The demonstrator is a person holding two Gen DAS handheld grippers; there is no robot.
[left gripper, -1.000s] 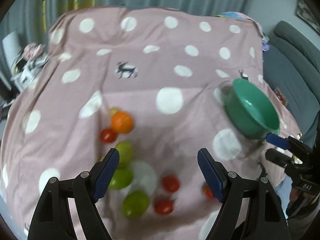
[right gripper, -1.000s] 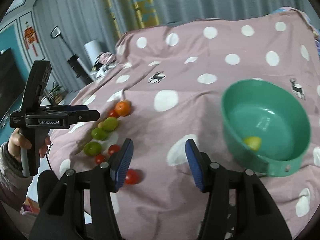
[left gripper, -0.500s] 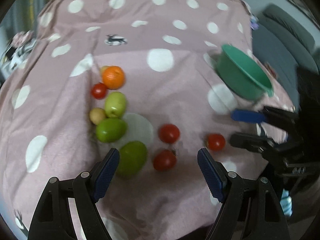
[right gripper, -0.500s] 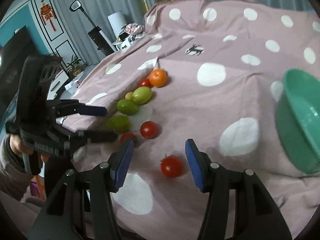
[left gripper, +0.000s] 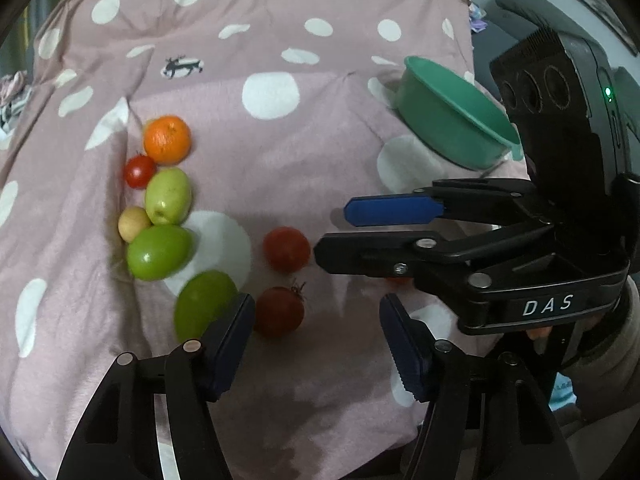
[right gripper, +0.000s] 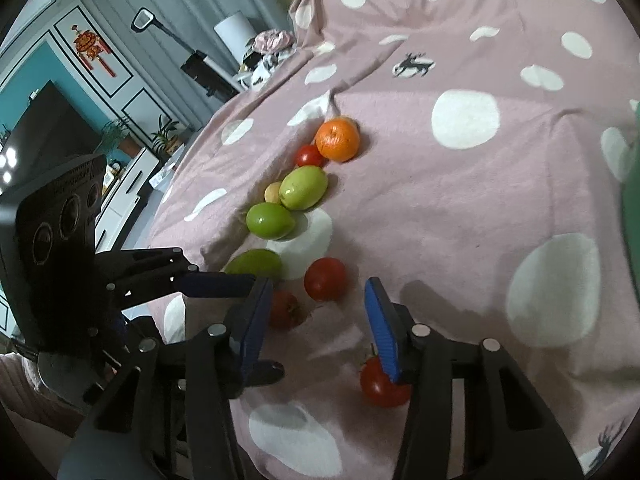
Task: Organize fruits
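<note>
cloth (left gripper: 328,168): pink spotted cover, your work surface; its soft folds keep the fruit from rolling.
bowl (left gripper: 448,120): green, at the far right of the cloth, well apart from the fruit; judged to be the collection point.
fruit row (right gripper: 304,188): orange, green fruits and small tomatoes lie along a fold at the left.
left gripper (left gripper: 316,344): your jaws have just been closing but stand apart, pads touching nothing; the stemmed tomato (left gripper: 278,312) lies just ahead, beside the left pad, likely your pick.
right gripper (right gripper: 316,320): jaws have just been closing, still apart and empty; a lone tomato (right gripper: 382,388) lies at its right pad.
</note>
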